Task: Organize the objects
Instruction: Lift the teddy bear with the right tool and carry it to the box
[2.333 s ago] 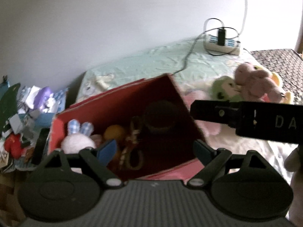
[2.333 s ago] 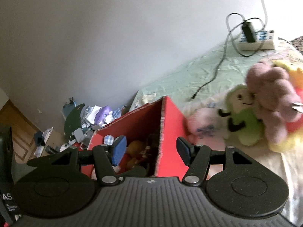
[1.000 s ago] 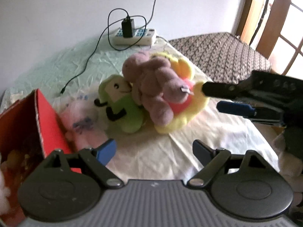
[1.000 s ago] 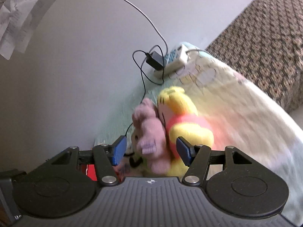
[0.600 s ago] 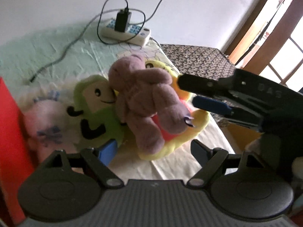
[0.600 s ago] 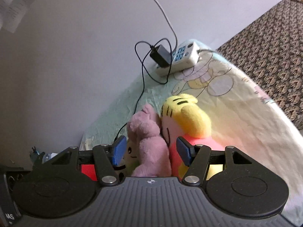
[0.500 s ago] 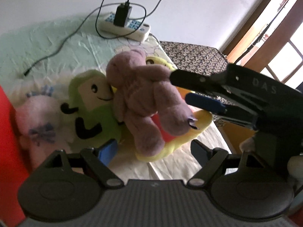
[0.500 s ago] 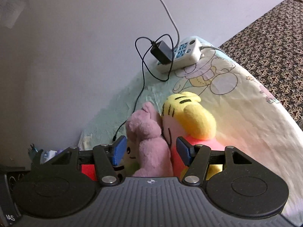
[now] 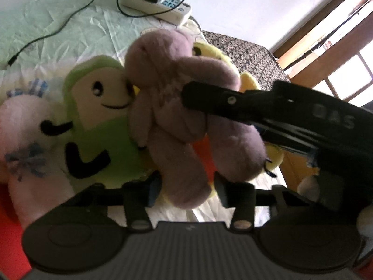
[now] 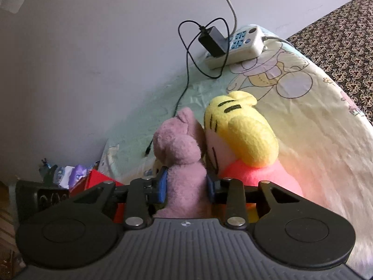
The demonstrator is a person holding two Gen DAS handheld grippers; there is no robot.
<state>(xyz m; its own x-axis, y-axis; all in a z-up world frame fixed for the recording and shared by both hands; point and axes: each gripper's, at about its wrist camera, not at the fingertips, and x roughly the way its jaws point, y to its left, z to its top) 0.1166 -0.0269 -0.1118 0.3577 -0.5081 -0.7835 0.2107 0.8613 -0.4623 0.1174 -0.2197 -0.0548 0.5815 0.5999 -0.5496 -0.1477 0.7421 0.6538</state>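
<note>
**Colours and patterns, bed scene**

Mauve-pink plush (image 10: 181, 149), plain. Plush beside it (image 10: 244, 130): yellow head with short black stripes, coral-pink body. Third plush (image 9: 98, 107): lime green, cream face, black eyes, smile and limbs. Pale pink plush (image 9: 23, 126) with blue checked patches. Box (image 10: 98, 177) red. Bedsheet (image 10: 303, 107) cream to mint, outlined cartoon print. Power strip (image 10: 235, 46) white, blue sockets; charger (image 10: 213, 42) black. Gripper pads (image 10: 162, 185) blue, bodies black. Neighbouring cover (image 10: 338, 35) dark brown, small cream floral repeat.

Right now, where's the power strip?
The power strip lies at the far end of the bed against the wall, beyond the pink plush and yellow plush; it sits top centre in both wrist views.
</note>
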